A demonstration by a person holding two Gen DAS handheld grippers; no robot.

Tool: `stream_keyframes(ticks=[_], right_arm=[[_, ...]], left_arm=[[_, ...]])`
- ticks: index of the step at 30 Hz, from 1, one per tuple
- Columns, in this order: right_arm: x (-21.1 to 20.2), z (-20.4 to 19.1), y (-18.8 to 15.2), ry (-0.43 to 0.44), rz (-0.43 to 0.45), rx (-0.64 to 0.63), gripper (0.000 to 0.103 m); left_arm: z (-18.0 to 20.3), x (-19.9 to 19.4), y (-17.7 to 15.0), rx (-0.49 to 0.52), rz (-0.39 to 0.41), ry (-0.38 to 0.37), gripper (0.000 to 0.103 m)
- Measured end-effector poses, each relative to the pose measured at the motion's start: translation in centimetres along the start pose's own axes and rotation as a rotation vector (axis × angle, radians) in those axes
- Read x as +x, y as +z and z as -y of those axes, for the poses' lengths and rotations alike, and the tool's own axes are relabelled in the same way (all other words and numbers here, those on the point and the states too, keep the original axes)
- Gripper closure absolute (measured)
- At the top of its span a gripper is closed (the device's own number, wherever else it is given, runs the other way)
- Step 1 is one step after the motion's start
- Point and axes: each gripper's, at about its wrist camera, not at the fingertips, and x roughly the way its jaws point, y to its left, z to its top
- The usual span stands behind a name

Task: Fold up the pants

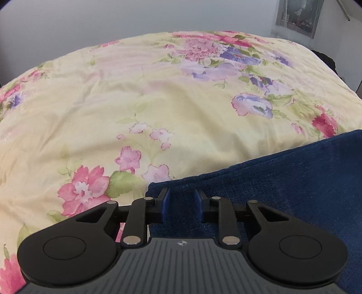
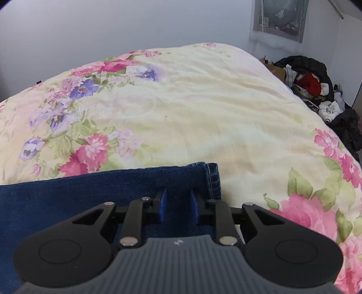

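Note:
Dark blue denim pants (image 1: pixel 294 181) lie flat on a floral bedspread (image 1: pixel 158 101). In the left wrist view my left gripper (image 1: pixel 182 199) is open, its blue pads apart just above the left end of the pants. In the right wrist view my right gripper (image 2: pixel 177 200) is open over the right end of the pants (image 2: pixel 90 192), close to the stitched leg hem (image 2: pixel 213 181). Neither gripper holds any fabric.
The yellow bedspread (image 2: pixel 203 113) with pink and purple flowers stretches ahead to a white wall. A pile of dark clothes and bags (image 2: pixel 316 90) lies beside the bed at the right. A picture (image 2: pixel 278 18) hangs on the far wall.

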Motion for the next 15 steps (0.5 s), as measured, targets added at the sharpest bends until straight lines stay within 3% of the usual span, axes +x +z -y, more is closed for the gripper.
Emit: stream_keyframes(ticks=[4,8,15], right_arm=[[2.0,0.3,-1.1,0.01,-0.019,0.016,0.085],[1.8,-0.2,-0.9,-0.006,-0.025,0.007,0.085],[-4.3,-0.8,-2.3,-0.008,0.044,-0.067,0.084]], left_arm=[[-0.8,1.4,-0.3,-0.04,-0.001,-0.022,0.076],[-0.6,-0.3,-0.1,-0.023,0.003,-0.001,0.077],[0.8,-6.8,-2.3,0.137,-0.038,-0.033,0.076]])
